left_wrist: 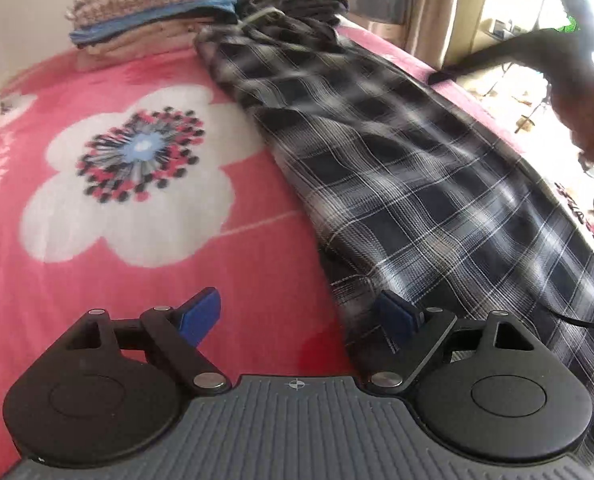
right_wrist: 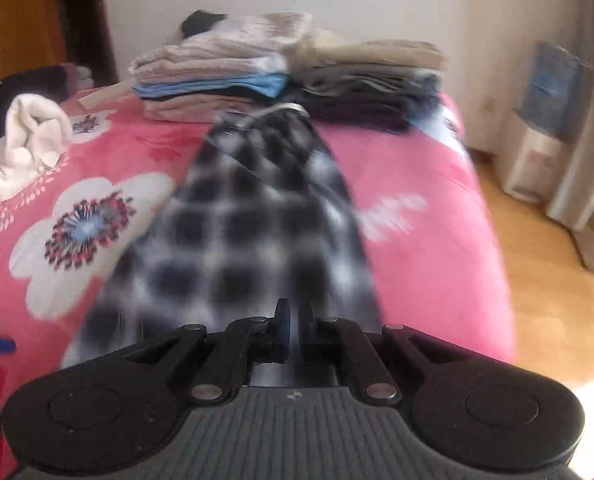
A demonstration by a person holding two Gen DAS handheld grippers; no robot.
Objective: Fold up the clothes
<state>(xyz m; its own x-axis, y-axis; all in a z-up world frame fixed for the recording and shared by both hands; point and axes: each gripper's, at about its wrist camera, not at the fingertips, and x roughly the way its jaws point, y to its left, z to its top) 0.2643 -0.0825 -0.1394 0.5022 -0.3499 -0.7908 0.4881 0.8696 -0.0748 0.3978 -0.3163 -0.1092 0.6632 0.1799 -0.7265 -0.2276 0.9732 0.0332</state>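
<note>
Left wrist view. My left claw (left_wrist: 299, 314) stands with its jaws wide apart and nothing between them. The plaid garment (left_wrist: 377, 152) lies stretched out on the pink flowered bedspread (left_wrist: 97, 280), running from just beside my right-hand pad (left_wrist: 395, 316) away and ahead toward the far stacks of folded clothes (left_wrist: 153, 20). Its near hem lies under and just ahead of that pad; my left-hand pad sits over bare bedspread. A blurred hand (left_wrist: 589, 120) shows to the far right of my claw.

Hazards from this position:
- The jaws straddle the garment's edge, not its body. If I close here, I judge that I would pinch only a thin margin, or bedspread along with cloth.
- A grip that catches the bedspread would drag the cover and could disturb the far stacks.

Right wrist view. My right claw (right_wrist: 295, 326) has its jaws together, clamped on the near end of the plaid garment (right_wrist: 249, 232), which extends straight ahead of the claw toward the folded stacks (right_wrist: 281, 72). The cloth is heavily blurred, so I cannot tell how many layers are held. A loose white cloth (right_wrist: 29, 140) lies well off to the left.

Hazards from this position:
- Only one end is held by one claw. A pull without support from the other claw would likely skew the strip or bunch it.
- The far end lies near the stacks; carrying the fold too far forward could knock them.
- A thin bite may slip mid-fold.
</note>
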